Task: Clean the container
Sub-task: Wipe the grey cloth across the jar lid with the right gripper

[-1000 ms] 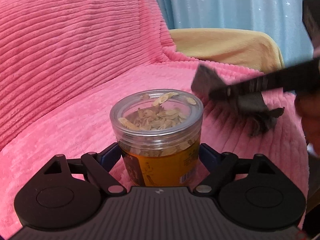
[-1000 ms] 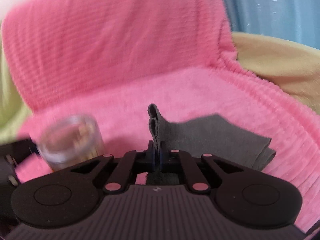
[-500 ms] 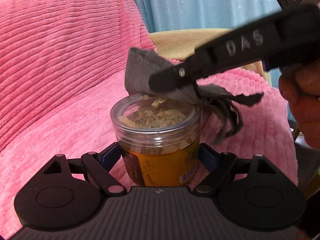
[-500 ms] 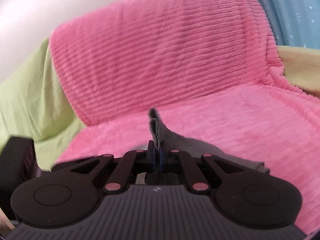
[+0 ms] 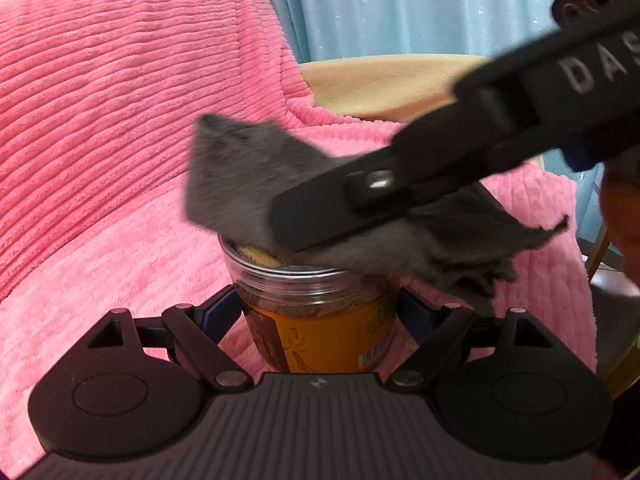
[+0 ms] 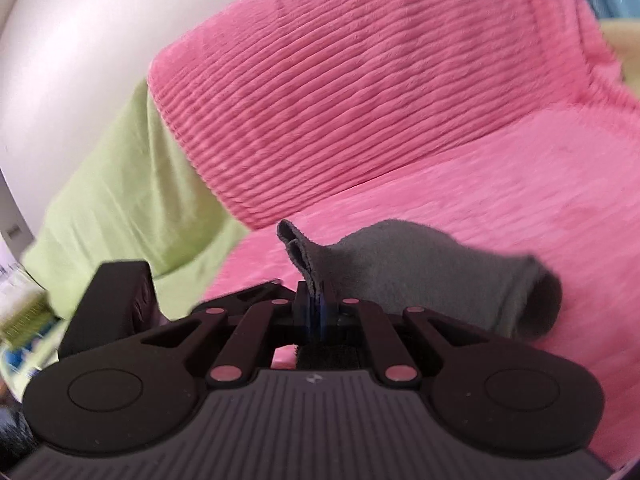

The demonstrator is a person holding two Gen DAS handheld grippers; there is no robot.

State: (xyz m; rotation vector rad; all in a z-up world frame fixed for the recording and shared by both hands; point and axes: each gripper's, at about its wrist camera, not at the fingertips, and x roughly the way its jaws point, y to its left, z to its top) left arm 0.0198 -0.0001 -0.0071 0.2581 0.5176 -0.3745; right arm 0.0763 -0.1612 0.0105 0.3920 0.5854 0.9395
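Now wiping the jar's lid.
My right gripper (image 6: pixel 316 304), pinching the grey cloth (image 5: pixel 256 176), has dropped onto the container (image 5: pixel 316 320) at frame centre; my left gripper (image 5: pixel 320 312) clamps it.

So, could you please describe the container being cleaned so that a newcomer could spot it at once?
Find the pink ribbed blanket over the seat. In front of it the left gripper clamps a clear jar with an orange label. It is the only container, its top under the grey cloth held by the right gripper.
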